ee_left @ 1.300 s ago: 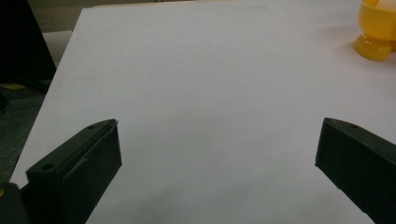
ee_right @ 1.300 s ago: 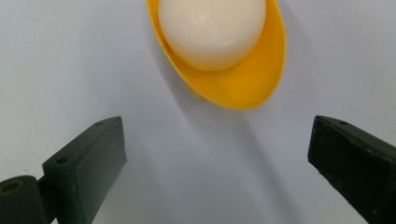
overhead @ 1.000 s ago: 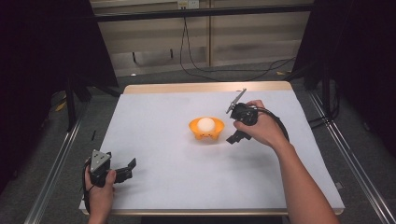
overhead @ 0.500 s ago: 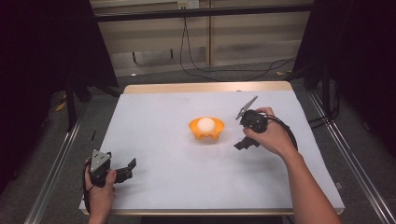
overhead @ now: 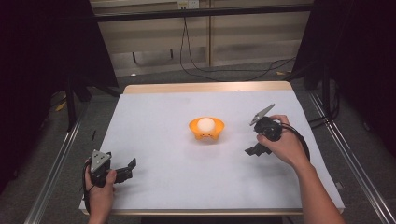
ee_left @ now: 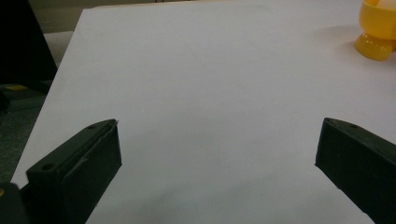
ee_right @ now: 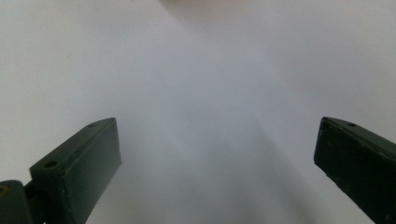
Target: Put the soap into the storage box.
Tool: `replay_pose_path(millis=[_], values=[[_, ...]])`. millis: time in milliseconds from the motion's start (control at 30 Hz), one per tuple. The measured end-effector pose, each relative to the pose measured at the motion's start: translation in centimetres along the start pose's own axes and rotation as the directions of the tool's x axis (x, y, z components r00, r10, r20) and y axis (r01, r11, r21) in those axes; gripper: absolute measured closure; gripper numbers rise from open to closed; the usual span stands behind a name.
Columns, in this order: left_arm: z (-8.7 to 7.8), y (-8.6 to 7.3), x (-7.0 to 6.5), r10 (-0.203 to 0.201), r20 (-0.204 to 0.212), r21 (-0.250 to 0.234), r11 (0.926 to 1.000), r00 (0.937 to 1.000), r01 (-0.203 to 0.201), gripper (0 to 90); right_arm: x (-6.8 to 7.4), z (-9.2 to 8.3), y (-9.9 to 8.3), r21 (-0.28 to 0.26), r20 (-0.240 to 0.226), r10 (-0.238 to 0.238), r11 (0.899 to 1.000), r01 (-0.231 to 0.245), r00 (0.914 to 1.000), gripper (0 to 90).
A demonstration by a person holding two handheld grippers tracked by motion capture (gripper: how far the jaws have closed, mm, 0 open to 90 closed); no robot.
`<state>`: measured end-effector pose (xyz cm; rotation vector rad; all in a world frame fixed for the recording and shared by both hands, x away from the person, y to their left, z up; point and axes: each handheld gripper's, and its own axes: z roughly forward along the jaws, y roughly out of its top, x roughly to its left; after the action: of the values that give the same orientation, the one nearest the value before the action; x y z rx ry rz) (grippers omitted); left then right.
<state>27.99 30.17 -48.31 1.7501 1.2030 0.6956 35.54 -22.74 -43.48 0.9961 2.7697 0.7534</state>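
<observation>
An orange egg cup [overhead: 206, 129] stands near the middle of the white table [overhead: 159, 121], with a white egg [overhead: 206, 123] in it. The cup's orange foot [ee_left: 377, 32] also appears at the top right of the left gripper view. My left gripper [overhead: 127, 169] rests near the table's front left corner, jaws wide open with nothing between them [ee_left: 217, 172]. My right gripper [overhead: 254, 150] is to the right of the cup, tilted down at the bare table, its jaws also wide open and empty [ee_right: 217, 172].
The table's wooden far edge [overhead: 205, 87] borders a floor with black cables [overhead: 219, 70]. Metal rails [overhead: 56, 163] run along both sides of the table. Dark curtains close in the left and right.
My right gripper has drawn back from beside the egg cup, moving right and toward the front of the table. The left gripper has stayed put.
</observation>
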Motion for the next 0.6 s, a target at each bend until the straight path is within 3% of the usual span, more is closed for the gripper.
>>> replay_pose_path(millis=[400,600], values=[[0.0,0.0,-0.1,-0.002,-0.006,-0.003,1.0000,1.0000,0.002,0.0,-0.1,-0.8,-4.0,-0.068,0.039,0.056,0.996,-0.053,0.9977,0.0],[0.0,0.0,-0.1,-0.002,-0.007,-0.005,1.0000,1.0000,0.002,0.0,0.2,-1.2,-5.6,-0.120,0.056,0.086,0.990,-0.079,0.9947,0.0]])
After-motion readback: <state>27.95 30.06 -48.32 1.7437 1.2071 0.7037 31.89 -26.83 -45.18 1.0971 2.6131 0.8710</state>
